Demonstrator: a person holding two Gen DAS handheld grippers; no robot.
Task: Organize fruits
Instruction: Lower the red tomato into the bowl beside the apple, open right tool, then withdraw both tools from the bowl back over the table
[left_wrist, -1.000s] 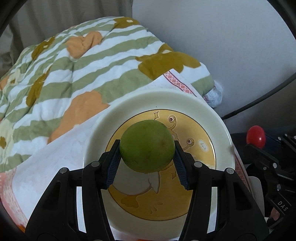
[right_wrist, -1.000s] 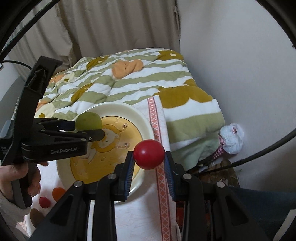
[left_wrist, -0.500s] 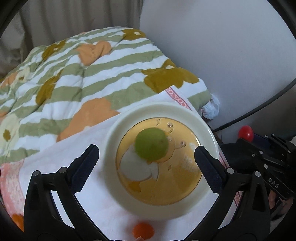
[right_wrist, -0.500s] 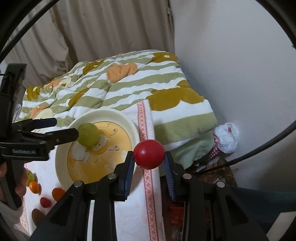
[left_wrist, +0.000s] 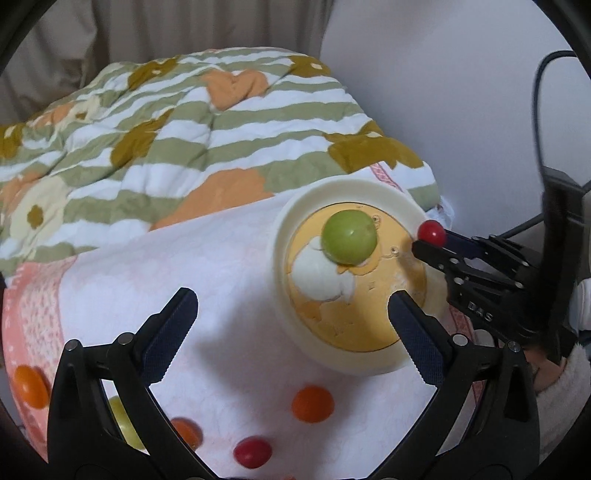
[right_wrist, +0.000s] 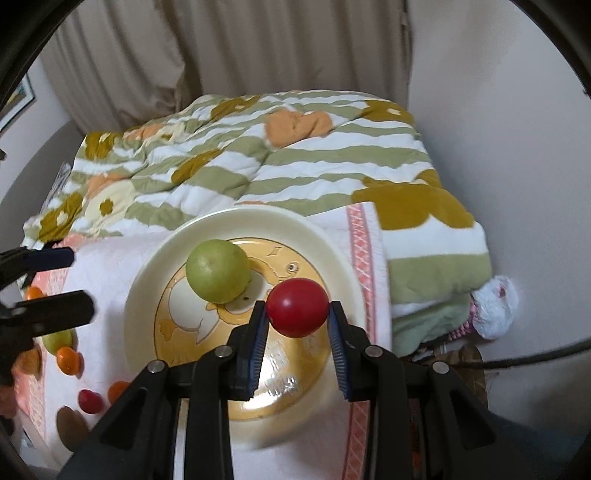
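A green fruit lies on the cream plate with a yellow cartoon centre. My left gripper is open wide, pulled back to the left of the plate with nothing between its fingers. In the right wrist view its fingers show at the left edge. My right gripper is shut on a red fruit and holds it above the plate's right half. Loose orange, red and green fruits lie on the white cloth near me.
The plate sits on a white cloth with pink borders, over a striped green, white and orange quilt. A wall stands to the right and curtains behind. A white crumpled bag lies below the quilt's right edge.
My left gripper let go of the green fruit on the plate, opened wide and drew back up and to the left. The right gripper carried the red fruit in over the plate.
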